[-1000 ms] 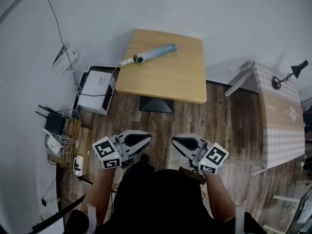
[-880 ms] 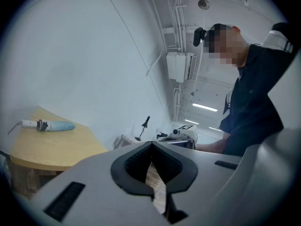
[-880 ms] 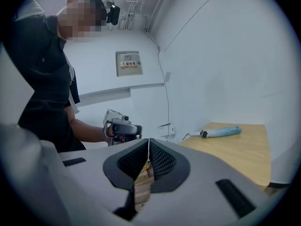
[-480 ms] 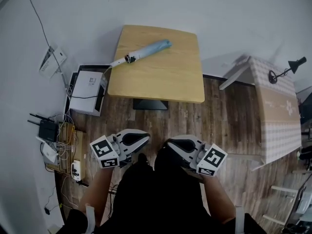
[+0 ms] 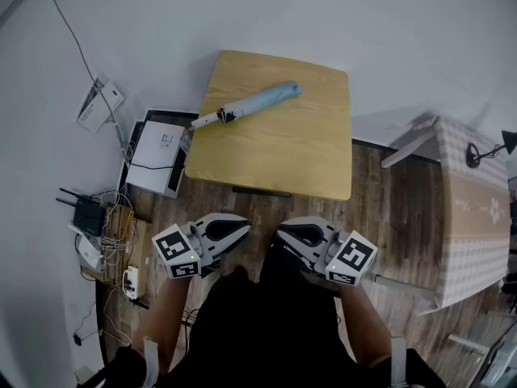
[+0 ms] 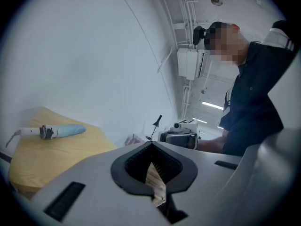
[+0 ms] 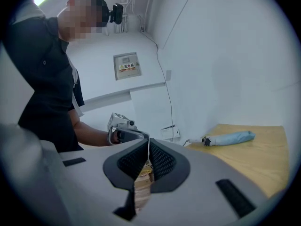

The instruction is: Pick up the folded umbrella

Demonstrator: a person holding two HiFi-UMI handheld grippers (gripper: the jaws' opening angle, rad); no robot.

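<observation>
**Tongs.** Left tongs (image 6: 151, 146): jaws fully together, nothing between them. Right tongs (image 7: 147, 144): jaws also together at the tips, empty. Both are held close in front of the person's body, side by side, pointing toward the table (image 5: 283, 156).

**Change over the last second.** In the head view the table now appears larger and nearer. Both tongs have come forward with the person, and the jaws have stayed closed. The folded umbrella (image 5: 252, 103) has not shifted on the table. Judgement: this is the approach phase. No grasp has begun, and both tongs remain well apart from the target.

**Target location.** The folded umbrella lies flat and diagonal on the far left part of the table. Its light blue canopy points toward the middle and its white handle toward the left edge. The wrist strap reaches past that edge. Nothing else is on the table.

**Surroundings.** A white box (image 5: 157, 153) stands on the floor (image 5: 388, 192) just beside the table's left side. A router (image 5: 87, 211) and loose cables (image 5: 113, 229) lie farther left, near the wall. A cloth-covered table (image 5: 468, 208) with a desk lamp (image 5: 508, 139) stands well to the right.

**Obstructions.** The bare near part of the table lies between the tongs and the umbrella, so the reach must pass over it. At least one pair of tongs must open before contact.
</observation>
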